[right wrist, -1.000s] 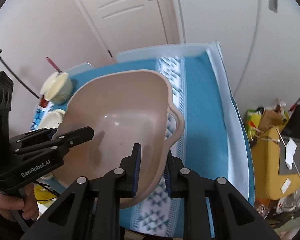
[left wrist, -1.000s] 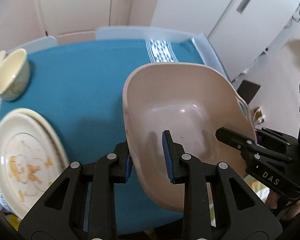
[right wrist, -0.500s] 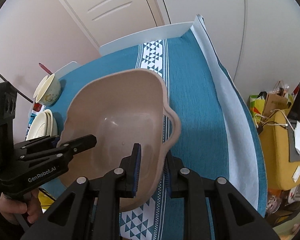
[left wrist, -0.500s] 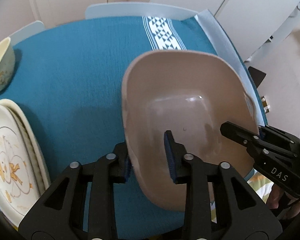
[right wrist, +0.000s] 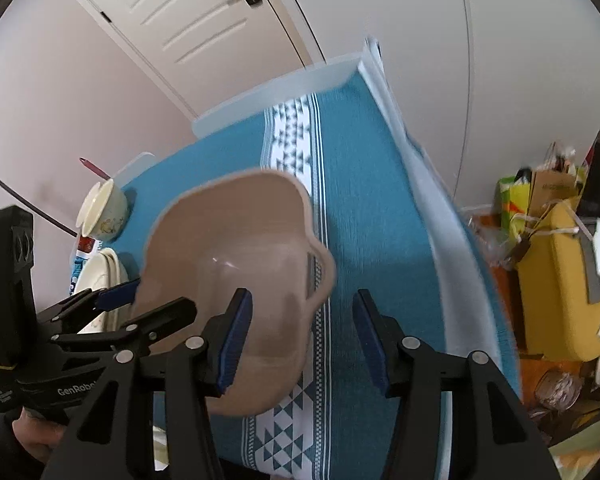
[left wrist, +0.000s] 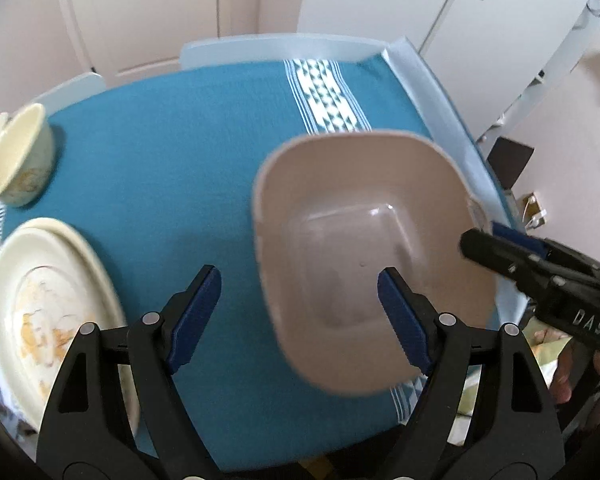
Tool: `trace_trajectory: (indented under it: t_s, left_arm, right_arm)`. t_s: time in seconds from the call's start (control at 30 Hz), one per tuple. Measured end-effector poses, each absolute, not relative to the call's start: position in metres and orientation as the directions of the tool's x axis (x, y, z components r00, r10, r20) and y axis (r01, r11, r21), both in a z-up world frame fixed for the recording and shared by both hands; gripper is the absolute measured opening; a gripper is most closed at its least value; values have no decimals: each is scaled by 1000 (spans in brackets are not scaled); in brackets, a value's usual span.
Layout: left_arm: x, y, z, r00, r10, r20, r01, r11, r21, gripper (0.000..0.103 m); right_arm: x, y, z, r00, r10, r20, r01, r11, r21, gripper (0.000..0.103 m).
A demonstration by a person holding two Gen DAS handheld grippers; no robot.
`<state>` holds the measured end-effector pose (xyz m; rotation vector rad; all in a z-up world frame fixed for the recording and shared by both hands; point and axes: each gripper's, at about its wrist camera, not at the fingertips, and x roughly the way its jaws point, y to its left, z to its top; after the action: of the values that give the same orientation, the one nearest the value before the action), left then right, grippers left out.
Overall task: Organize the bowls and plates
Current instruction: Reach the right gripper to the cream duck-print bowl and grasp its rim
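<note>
Both grippers' jaws have just been opening off the beige basin [left wrist: 364, 248] | left gripper [left wrist: 300, 304] apart, straddling its left wall | right gripper [right wrist: 300, 336] apart (rim between, unpressed) | basin on blue cloth [left wrist: 172, 168] | withdraw straight back, avoid nudging it

A table under a teal cloth [left wrist: 160, 152] with a white triangle-patterned stripe [left wrist: 328, 100] fills the frame's middle. On it, a beige square basin [left wrist: 340, 216] sits right of centre, cream plates [left wrist: 52, 304] lie stacked at lower left, and a cream bowl [left wrist: 18, 164] stands at upper left, beside the cloth's edge
</note>
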<state>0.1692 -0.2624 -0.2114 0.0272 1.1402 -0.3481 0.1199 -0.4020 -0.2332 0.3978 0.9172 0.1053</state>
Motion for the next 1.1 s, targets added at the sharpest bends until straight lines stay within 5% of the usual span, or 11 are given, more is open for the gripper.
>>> trace_trajectory:
  t_s: [0.23,0.3,0.37,0.4,0.5,0.87,1.1]
  left_arm:
    - [145,-213,-138,521,-216,-826,185,973,-138,80]
    - [136,-192,-112,590,-159,-792,118,987,-110,82]
    - [130,-174,-94,642,-94,-761,56,996,-75,99]
    - [127,-164,-84,672,-51,-738,15,998,-55,103]
    - [123,-133,-64,720,5,-694,-55,997,-49,103]
    - [159,-18,-75,681,41,-731,-182,976,-115,103]
    - [209,40,-108,620,-19,-784,-161,975,-152,103]
  right_arm:
    - [114,-373,-149,692,304,-655,-93,937,336,49]
    - [119,-355,-127,714,342,-612,-162,930,331,63]
    - [123,-340,-111,729,392,-561,-229,912,339,99]
    - [125,-329,-100,738,428,-521,-280,897,341,102]
    - [134,-303,-82,752,451,-480,-342,890,301,102]
    - [187,-197,-59,703,443,-556,-404,892,201,102]
    - [253,-143,-100,598,412,-688,-323,909,263,102]
